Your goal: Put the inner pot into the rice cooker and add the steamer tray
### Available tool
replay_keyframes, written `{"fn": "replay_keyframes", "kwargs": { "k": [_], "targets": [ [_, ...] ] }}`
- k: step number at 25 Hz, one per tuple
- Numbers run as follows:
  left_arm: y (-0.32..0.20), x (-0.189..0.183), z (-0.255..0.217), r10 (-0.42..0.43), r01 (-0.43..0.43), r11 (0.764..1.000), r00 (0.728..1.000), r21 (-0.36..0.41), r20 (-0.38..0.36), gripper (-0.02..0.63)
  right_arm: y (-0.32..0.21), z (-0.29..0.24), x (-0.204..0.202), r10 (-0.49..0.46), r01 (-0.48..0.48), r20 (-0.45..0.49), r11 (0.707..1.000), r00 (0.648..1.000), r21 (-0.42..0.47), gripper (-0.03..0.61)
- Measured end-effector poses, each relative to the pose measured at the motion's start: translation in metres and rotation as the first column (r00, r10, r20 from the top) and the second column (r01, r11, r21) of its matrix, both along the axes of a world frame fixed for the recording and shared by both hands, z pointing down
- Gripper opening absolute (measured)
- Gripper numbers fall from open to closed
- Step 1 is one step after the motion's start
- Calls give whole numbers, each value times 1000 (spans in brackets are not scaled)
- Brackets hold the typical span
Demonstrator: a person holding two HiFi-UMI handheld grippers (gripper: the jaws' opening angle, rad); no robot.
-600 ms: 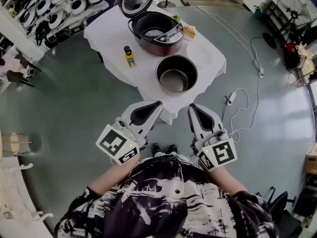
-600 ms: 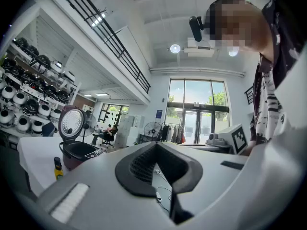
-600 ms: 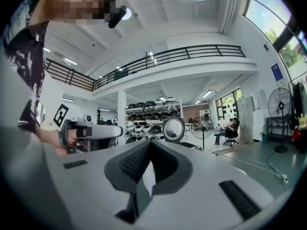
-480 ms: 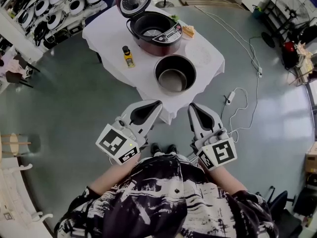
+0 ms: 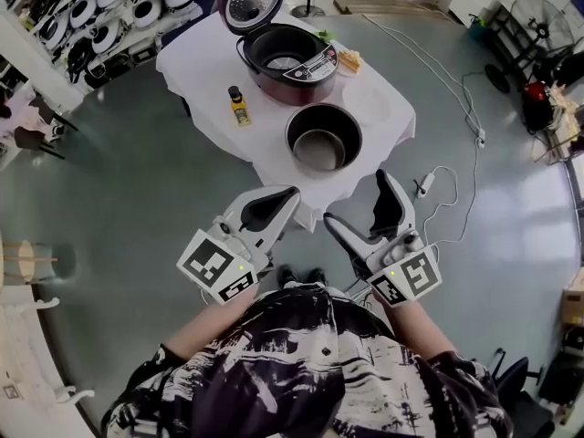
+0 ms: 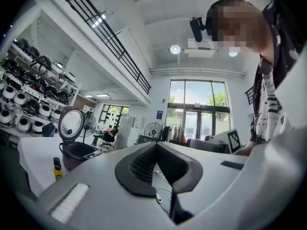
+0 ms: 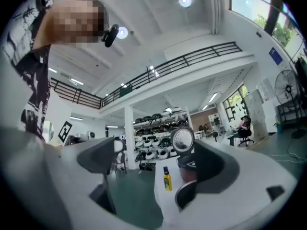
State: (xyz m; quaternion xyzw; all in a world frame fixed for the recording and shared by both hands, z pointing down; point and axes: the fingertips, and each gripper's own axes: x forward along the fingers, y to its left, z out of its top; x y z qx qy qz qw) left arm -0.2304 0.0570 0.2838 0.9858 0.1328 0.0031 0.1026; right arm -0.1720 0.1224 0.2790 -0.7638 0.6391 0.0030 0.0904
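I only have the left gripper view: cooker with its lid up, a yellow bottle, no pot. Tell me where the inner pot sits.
Observer: The inner pot stands empty on the table, on the person's side of the rice cooker and close to the table's near edge.
Operator: Report the right gripper.
Observer: The right gripper has its jaws wide apart with nothing between them. It is held off the table.
Operator: Check inside the cooker.
Observer: Seen from above in the head view, the rice cooker's well looks bare, with no pot in it.
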Motion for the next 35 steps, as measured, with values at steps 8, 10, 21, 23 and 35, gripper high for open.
{"fn": "replay_keyframes", "kwargs": {
  "k": [8, 10, 21, 23, 35],
  "targets": [
    [-3, -1, -1, -17, 17, 1000, 1000, -4, 4, 5, 1, -8, 18, 17, -17, -39, 1000, 999, 2, 540],
    [-4, -1, 1, -16, 16, 1000, 1000, -7, 6, 5, 0, -7, 18, 17, -17, -47, 1000, 999, -5, 540],
    [8, 26, 9, 33, -33, 999, 999, -34, 10, 5, 14, 2, 38, 39, -40, -37, 998, 999, -45, 540],
    [17, 38, 10, 46, -46, 999, 999, -29, 15, 5, 23, 3, 49, 44, -46, -38, 998, 998, -44, 540],
    [97, 171, 10, 10, -10, 1000, 999, -5, 34, 5, 99, 11, 174, -31, 29, -30, 998, 999, -56, 540]
  ]
}}
